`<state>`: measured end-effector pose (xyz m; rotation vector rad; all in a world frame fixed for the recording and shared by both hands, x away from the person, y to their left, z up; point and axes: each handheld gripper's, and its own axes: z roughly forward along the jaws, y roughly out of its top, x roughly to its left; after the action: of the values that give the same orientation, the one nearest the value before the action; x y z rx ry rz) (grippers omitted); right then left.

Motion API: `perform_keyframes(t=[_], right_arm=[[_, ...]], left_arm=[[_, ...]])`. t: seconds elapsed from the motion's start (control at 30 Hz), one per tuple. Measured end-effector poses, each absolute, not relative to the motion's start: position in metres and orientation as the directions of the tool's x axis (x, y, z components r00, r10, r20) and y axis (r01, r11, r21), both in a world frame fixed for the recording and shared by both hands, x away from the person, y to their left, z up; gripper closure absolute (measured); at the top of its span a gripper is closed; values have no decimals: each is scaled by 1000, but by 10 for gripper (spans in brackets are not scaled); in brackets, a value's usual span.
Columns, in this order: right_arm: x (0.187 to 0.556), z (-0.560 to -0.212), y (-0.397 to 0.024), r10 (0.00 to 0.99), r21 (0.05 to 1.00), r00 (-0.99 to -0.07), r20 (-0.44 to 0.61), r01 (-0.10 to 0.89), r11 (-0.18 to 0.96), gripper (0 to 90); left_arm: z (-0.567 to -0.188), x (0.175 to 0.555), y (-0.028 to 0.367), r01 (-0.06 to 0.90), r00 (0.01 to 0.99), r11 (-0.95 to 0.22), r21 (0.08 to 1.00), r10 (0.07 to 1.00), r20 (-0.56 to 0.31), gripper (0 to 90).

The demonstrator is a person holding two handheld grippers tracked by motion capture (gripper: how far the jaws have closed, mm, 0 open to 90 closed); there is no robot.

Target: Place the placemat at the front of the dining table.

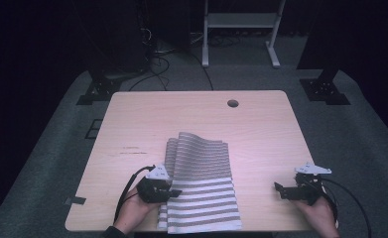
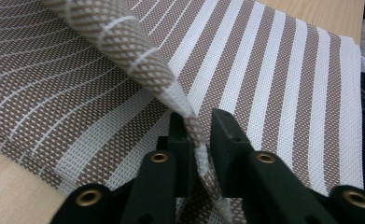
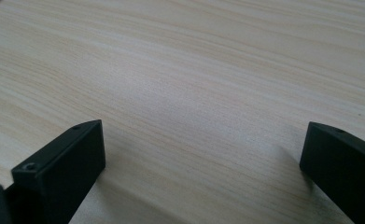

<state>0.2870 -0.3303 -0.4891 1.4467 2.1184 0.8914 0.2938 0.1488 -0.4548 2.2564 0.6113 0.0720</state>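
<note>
A brown-and-white striped cloth point(image 1: 201, 168) lies folded on the near middle of the wooden table point(image 1: 191, 114). My left gripper point(image 1: 174, 192) is at the cloth's left edge. In the left gripper view its jaws are closed on a raised fold of the striped cloth point(image 2: 273, 70), which runs up as a ridge from between the left gripper's fingertips point(image 2: 201, 121). My right gripper point(image 1: 281, 191) rests near the table's front right, apart from the cloth. In the right gripper view the right gripper point(image 3: 203, 135) is open wide with bare wooden table point(image 3: 194, 56) between its jaws.
A round cable hole point(image 1: 232, 103) sits near the table's far edge. Beyond the table are a white stand point(image 1: 241, 29), loose cables point(image 1: 157, 64) on the grey floor and black bases point(image 1: 325, 89) at both sides. The table's front edge is close to both hands.
</note>
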Motion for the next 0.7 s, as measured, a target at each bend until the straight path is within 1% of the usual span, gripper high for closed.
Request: perform_keyframes(t=[0.23,0.27,0.4,0.7], right_arm=[[287,-489,-330,929,709,-369,12,658,252,0],[287,-489,-330,930,709,-369,12,658,252,0],[287,-489,-330,930,709,-369,12,658,252,0],[287,-489,-330,929,709,-369,11,658,253,0]], left_arm=[[-448,296,149,402,878,-560,724,460,-131,844],[-445,297,149,403,877,-553,729,462,-134,864],[-437,297,149,382,882,-552,741,456,-115,870],[-426,303,144,372,886,-546,751,451,-110,879]])
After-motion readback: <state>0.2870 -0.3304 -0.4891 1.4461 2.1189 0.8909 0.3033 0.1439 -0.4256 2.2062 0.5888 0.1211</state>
